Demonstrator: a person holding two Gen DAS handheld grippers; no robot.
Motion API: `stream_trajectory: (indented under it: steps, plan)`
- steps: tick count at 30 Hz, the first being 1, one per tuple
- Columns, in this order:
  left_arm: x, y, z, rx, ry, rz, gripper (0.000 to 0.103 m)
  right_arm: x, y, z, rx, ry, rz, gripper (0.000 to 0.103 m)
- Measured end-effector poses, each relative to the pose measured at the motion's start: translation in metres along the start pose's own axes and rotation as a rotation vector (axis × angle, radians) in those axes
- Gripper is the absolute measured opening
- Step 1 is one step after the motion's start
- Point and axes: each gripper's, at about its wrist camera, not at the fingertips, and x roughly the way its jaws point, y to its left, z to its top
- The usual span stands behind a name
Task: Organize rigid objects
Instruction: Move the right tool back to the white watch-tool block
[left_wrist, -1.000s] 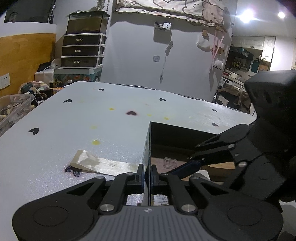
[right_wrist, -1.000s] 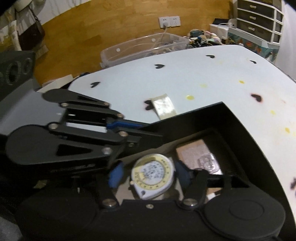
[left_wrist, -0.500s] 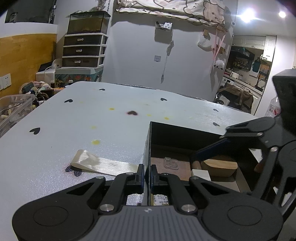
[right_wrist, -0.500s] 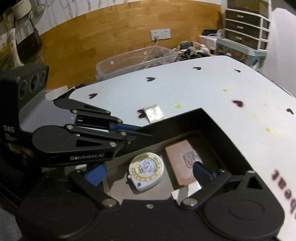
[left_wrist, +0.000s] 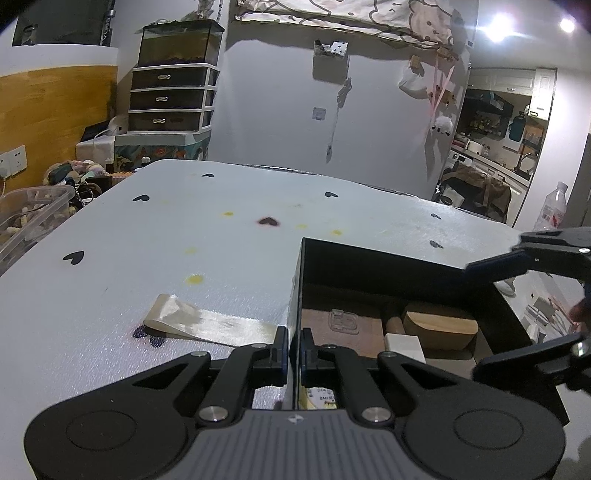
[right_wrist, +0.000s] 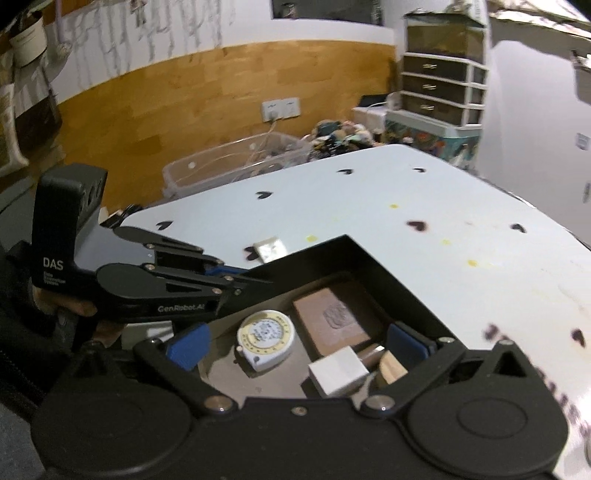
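Note:
A black open box sits on the white table. Inside lie a round white-and-yellow tape measure, a brown leather card holder, a small white block and a wooden piece. My left gripper is shut on the box's left wall; it also shows in the right wrist view. My right gripper is open and empty above the box; it also shows in the left wrist view.
A strip of shiny tape lies on the table left of the box. A clear plastic bin stands beyond the table's edge. A drawer unit stands by the wall. A water bottle stands at far right.
My right gripper opened and let go of the tape measure, which now lies in the box. It then rose and pulled back to the right. The left gripper stayed put.

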Motion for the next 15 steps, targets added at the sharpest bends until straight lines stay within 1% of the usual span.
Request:
stream_trajectory:
  steps: [9, 15]
  plan:
    - [0.001, -0.003, 0.0, -0.001, 0.006, 0.021, 0.006, -0.03, -0.009, -0.028, 0.097, -0.102, -0.089, 0.103]
    - [0.002, -0.005, 0.0, -0.011, 0.006, 0.037, 0.006, -0.048, -0.026, -0.056, 0.189, -0.184, -0.193, 0.103]
